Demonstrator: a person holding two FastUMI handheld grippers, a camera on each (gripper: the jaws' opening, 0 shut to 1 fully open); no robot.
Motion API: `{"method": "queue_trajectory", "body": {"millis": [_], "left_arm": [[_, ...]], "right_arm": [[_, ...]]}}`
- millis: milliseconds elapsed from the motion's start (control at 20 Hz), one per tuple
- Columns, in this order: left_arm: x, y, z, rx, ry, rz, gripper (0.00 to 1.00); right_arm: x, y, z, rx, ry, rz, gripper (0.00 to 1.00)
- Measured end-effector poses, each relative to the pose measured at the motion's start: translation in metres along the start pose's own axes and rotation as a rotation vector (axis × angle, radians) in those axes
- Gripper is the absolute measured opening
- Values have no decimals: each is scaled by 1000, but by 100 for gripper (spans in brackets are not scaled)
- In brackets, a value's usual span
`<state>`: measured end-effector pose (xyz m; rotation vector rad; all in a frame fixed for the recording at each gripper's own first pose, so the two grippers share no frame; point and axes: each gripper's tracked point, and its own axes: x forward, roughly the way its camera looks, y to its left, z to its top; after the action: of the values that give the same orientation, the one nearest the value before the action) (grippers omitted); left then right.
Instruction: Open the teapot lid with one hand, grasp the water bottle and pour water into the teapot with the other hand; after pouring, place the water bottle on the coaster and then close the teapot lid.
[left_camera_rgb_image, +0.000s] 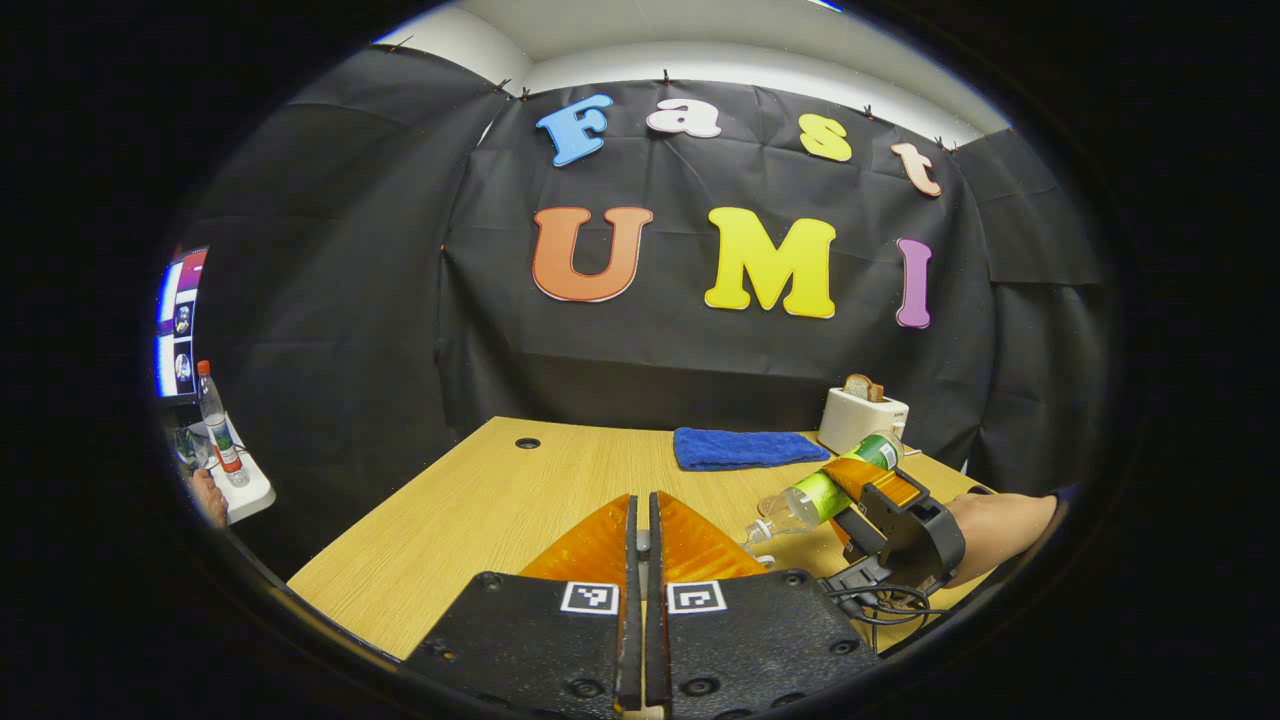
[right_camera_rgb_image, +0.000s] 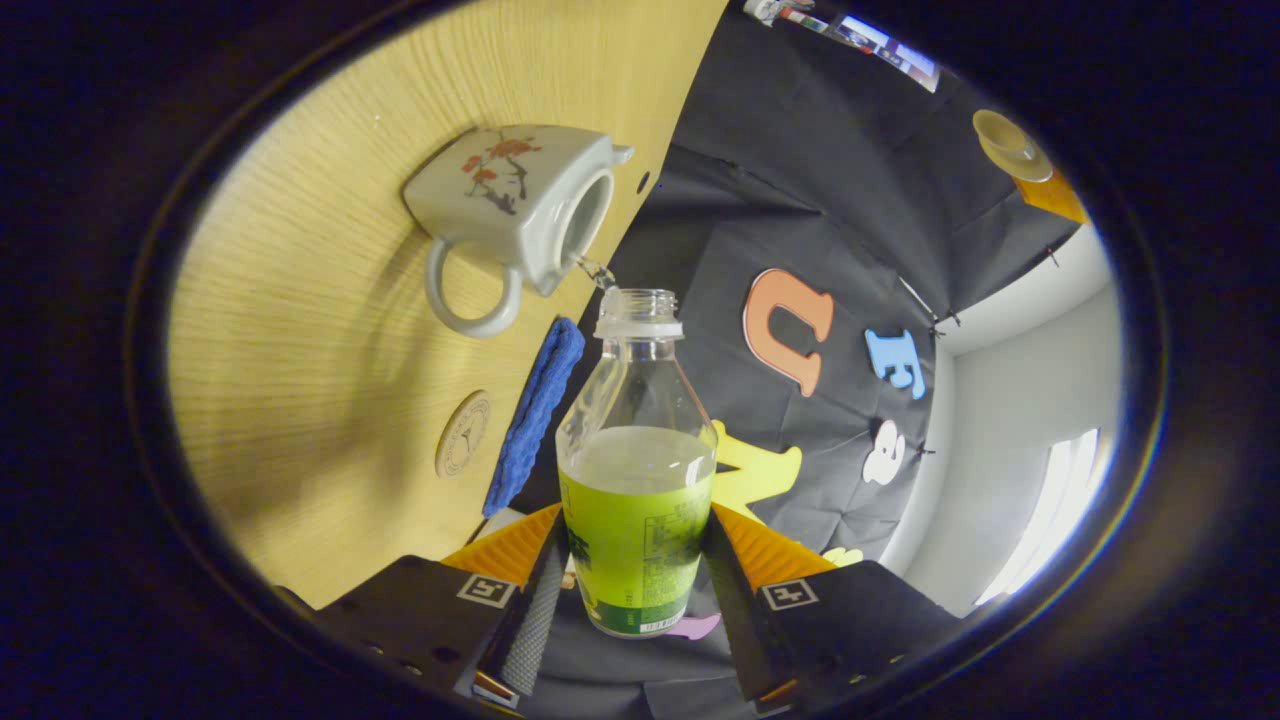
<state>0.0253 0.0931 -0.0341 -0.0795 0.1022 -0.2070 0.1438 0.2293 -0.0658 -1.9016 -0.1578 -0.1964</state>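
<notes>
Green-labelled water bottle (right_camera_rgb_image: 637, 480), clamped in right tongs (right_camera_rgb_image: 636, 560), pours into lidless teapot (right_camera_rgb_image: 515, 205).

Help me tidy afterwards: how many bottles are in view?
2: the water bottle held tilted in the right gripper, and a red-capped bottle on the side shelf.

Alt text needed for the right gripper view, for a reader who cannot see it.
The right gripper clamps a tipped, uncapped water bottle with a green label, a thin stream running from its mouth into the open top of a white teapot on the wooden table. A round coaster and a blue cloth lie near the teapot.
</notes>
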Motion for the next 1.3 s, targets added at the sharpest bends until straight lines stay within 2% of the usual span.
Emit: {"method": "queue_trajectory", "body": {"millis": [800,1300], "left_arm": [[1,-7,-3,43,4,-21,4],[2,-7,-6,52,11,-20,4]], "right_arm": [[-5,-27,22,-131,-66,-105,72],[-8,-32,24,-153,-71,-131,75]]}}
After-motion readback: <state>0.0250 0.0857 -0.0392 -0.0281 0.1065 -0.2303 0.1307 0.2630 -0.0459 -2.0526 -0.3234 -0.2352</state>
